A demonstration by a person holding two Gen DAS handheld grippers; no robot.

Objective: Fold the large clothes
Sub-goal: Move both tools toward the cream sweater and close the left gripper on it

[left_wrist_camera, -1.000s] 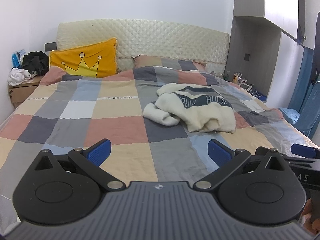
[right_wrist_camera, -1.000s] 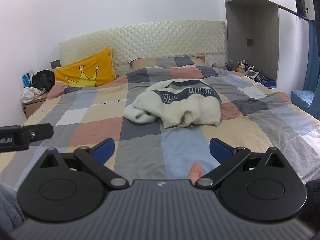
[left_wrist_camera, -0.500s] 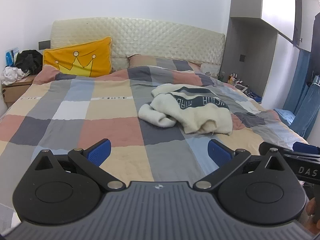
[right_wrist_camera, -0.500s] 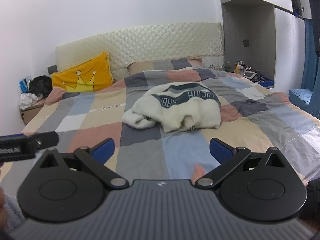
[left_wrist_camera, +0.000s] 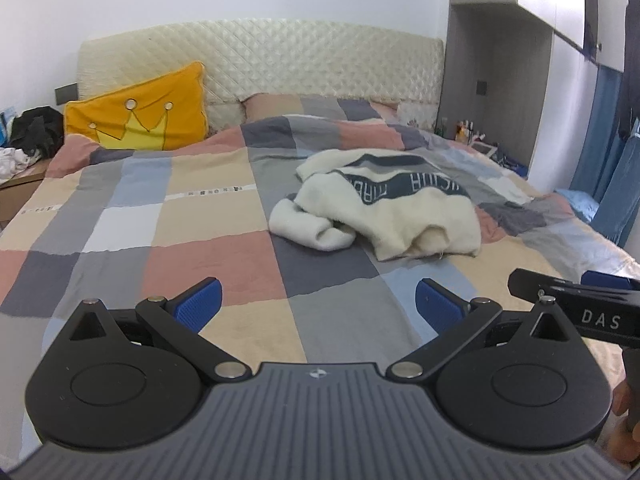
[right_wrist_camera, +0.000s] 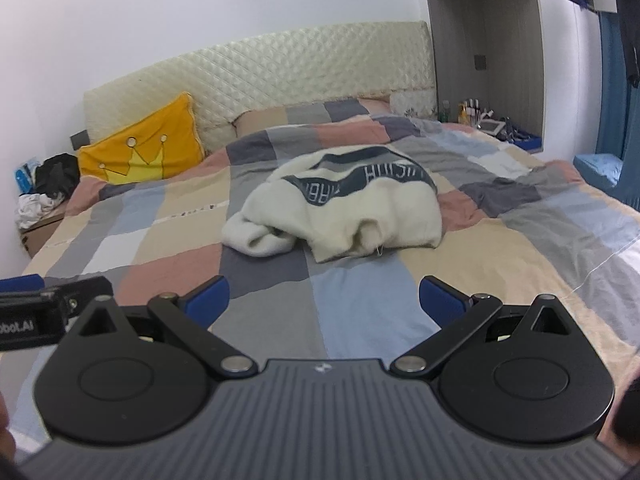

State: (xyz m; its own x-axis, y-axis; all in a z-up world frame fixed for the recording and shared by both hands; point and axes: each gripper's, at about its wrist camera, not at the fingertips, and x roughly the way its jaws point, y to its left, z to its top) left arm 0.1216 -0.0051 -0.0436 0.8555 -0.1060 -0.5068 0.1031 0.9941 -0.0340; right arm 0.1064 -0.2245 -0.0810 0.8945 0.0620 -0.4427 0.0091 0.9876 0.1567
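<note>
Jaws of the left gripper [left_wrist_camera: 318,306] and right gripper [right_wrist_camera: 324,300] stand wide apart, holding and touching nothing. 1 crumpled cream sweater [right_wrist_camera: 340,210] lies mid-bed [right_wrist_camera: 168,240], well ahead of both.

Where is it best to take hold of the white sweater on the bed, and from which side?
Probably the near hem of the sweater, from the foot of the bed. That edge faces both open tongs, lies free on the blanket, and its bunched sleeve sits left.
</note>
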